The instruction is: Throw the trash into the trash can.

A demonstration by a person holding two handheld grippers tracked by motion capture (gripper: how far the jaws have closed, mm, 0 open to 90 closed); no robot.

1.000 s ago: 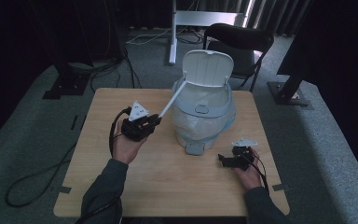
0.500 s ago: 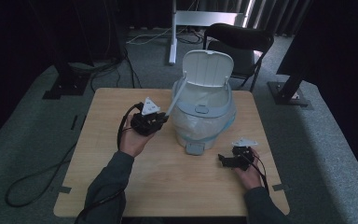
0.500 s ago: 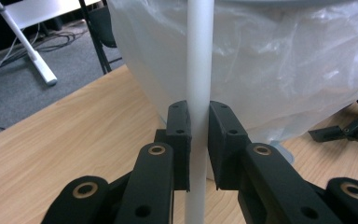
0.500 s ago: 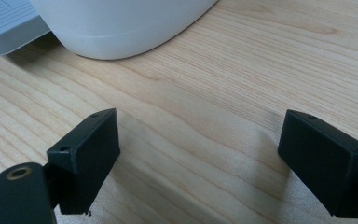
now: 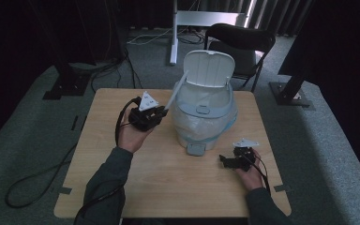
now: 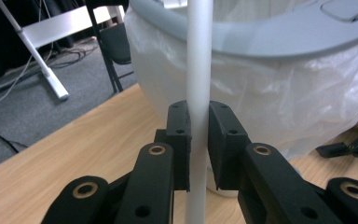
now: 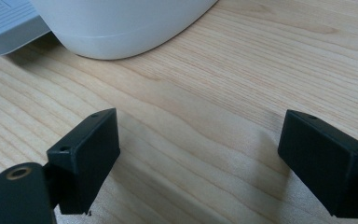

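One thin white rod [image 6: 199, 70], probably light, stiff and slick, is clamped low down in the left gripper's [image 6: 198, 140] jaws beside the lined bin [image 5: 205, 123], while the right gripper [image 7: 200, 154] rests wide apart on the desk [image 5: 122, 187].

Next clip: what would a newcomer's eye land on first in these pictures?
First, the white bin at the middle of the wooden table, its lid tipped up at the back and a clear liner bag puckered under its grey rim. Next, the white rod clamped upright in the left gripper, leaning toward the bin's rim. The right gripper rests open on the table near the bin's pedal.
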